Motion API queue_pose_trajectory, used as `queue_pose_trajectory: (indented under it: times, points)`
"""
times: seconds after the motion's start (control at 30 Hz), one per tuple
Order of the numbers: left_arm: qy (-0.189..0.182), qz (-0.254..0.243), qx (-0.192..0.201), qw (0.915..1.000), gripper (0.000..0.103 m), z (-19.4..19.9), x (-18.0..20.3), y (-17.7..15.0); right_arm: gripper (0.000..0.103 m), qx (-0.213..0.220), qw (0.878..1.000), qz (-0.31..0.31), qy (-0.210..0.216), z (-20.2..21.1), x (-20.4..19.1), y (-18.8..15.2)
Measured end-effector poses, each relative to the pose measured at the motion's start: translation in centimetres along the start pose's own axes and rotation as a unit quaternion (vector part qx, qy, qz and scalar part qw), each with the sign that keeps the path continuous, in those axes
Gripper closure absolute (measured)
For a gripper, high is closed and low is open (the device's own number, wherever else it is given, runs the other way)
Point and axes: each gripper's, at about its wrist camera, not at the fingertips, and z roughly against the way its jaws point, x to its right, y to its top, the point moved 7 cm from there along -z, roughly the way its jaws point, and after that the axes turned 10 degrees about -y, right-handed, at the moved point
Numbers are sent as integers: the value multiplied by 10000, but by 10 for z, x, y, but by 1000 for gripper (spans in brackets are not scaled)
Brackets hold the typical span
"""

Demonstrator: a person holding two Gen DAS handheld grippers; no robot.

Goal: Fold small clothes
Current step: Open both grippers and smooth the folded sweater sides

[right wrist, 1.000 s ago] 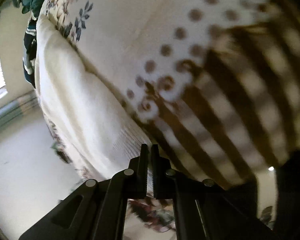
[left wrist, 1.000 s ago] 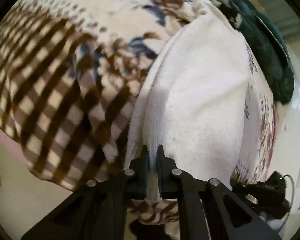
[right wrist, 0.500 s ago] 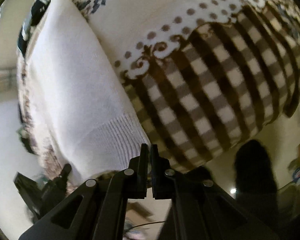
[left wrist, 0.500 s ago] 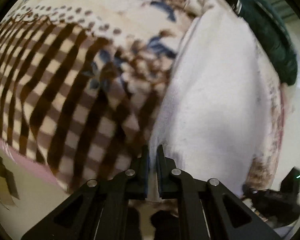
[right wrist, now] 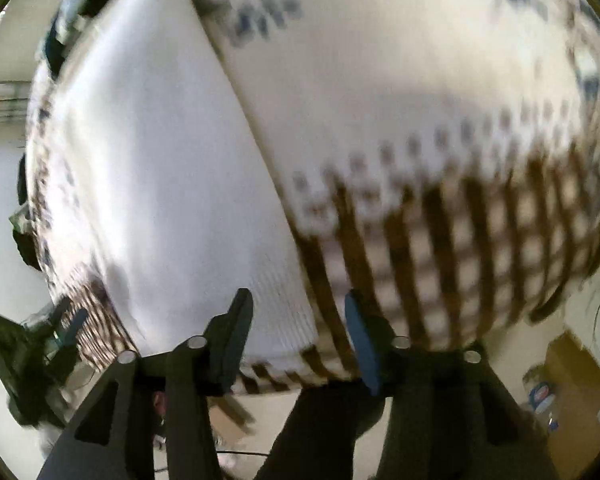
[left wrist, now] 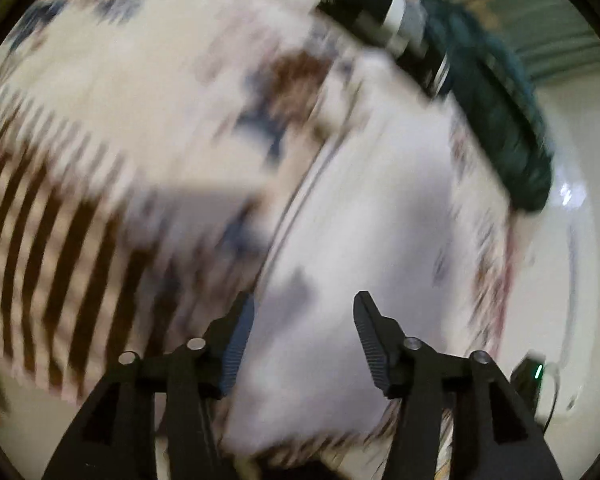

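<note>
A white knit garment (left wrist: 364, 220) lies flat on a patterned blanket (left wrist: 100, 128), folded into a long strip; it also shows in the right wrist view (right wrist: 160, 168), with its ribbed hem (right wrist: 276, 312) nearest me. My left gripper (left wrist: 304, 320) is open and empty just above the garment's near edge. My right gripper (right wrist: 296, 316) is open and empty above the hem's corner. Both views are motion-blurred.
The blanket (right wrist: 420, 80) has a brown checked border and floral print. A dark green and striped pile of clothes (left wrist: 480, 92) lies at the far end. A black device with a green light (left wrist: 532, 376) sits at the right. The other gripper (right wrist: 24, 356) shows at the left.
Both grippers were shut on the white garment's edge; both have now opened and let it go. The garment lies flat on the blanket, and both grippers have drawn back slightly.
</note>
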Motion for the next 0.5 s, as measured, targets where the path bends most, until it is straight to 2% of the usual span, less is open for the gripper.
queue_pose_trajectory:
  times: [0.1,0.17,0.23,0.37,0.47,0.5]
  points:
    - [-39,-360,322,9988,53,-29,32,72,47,274,9996,-1,114,12,-18,38]
    - [91,-677,294,9972,53,-61,50,119,47,383,9989,-34,263,12,-32,69]
    - [106,-796,83,9967,53,-96,59,152,47,437,9982,-49,398,8,-41,102]
    - [439,-765,-258,9958,53,-163,58,209,47,360,9969,-23,696,-8,-66,175]
    - [190,-440,-388,9981,56,-194,50,233,47,281,9968,105,747,-19,-78,215]
    - [129,-454,-326,9984,74,-196,50,236,47,271,9966,172,761,-20,-83,227]
